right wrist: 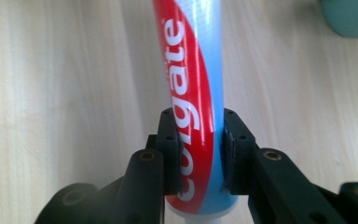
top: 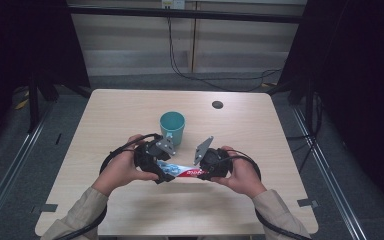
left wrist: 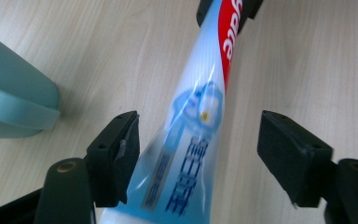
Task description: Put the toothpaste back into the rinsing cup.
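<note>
Right gripper view shows your right claw [right wrist: 200, 140] clamped on the toothpaste tube [right wrist: 191, 74]; left gripper view shows your left claw [left wrist: 198, 149] spread around it. The teal cup's [top: 172, 126] inside is too dark to tell.

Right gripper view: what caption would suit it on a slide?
Right gripper clamped on a red-and-blue toothpaste tube above a pale wooden table.

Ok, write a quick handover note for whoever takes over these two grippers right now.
Right gripper: shut on the toothpaste tube near its cap end, held above the table.
Left gripper: open, the tube's flat end between its jaws, left pad touching or nearly so.
Teal cup: upright just behind the grippers.
Done: tube passed to the right gripper.
Left: probably draw the left gripper clear and put the tube in the cup.
</note>
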Demonstrator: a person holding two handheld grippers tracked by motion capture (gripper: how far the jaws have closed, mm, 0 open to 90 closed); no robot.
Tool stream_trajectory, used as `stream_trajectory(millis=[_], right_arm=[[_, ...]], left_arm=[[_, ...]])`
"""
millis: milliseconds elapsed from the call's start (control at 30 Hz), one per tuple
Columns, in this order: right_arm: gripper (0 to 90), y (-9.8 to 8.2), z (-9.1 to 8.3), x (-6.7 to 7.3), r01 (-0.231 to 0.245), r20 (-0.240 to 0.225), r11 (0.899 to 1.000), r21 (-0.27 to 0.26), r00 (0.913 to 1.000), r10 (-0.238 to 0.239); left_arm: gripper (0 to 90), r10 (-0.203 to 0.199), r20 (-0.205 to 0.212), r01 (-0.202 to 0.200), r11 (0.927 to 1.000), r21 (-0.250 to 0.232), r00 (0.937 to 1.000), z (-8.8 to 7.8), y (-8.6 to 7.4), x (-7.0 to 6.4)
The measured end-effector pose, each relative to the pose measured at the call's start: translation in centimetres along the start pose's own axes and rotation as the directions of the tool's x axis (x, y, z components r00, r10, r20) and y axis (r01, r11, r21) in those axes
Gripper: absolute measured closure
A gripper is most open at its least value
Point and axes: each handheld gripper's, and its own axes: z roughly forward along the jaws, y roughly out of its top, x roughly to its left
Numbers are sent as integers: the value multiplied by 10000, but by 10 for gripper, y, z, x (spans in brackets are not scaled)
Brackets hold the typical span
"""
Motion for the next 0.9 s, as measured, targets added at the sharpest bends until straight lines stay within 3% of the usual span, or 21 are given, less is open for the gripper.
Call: stream_trajectory(millis=[300, 400, 500, 600, 633, 767, 900], right_arm=[[729, -22, -16, -8, -626, 368, 9980, 75, 9974, 623], [732, -29, -22, -11, -837, 502, 9965, -9, 9952, 837], [735, -33, -27, -11, -960, 725, 9954, -60, 9927, 962], [735, -35, -29, -12, -1075, 659, 9940, -194, 9919, 1085], [736, -36, -33, -13, -1035, 721, 9938, -399, 9917, 1062], [736, -36, -40, -11, -1029, 908, 9927, -623, 9900, 1083], [736, -36, -44, -11, -1105, 958, 9910, -758, 9884, 1176]], left_arm=[[263, -571, -242, 562, 9977, -372, 9981, -6, -13, 7], [253, -694, -318, 669, 9950, -737, 9971, -7, -21, 9], [246, -1164, -341, 1136, 9907, -745, 9926, -5, -29, 11], [239, -1299, -341, 1266, 9882, -860, 9909, -4, -33, 13], [234, -1664, -206, 1631, 9803, -1112, 9858, 0, -39, 13], [232, -1920, -20, 1903, 9739, -1239, 9814, 5, -47, 14], [233, -2394, 335, 2414, 9530, -1830, 9703, 14, -56, 12]])
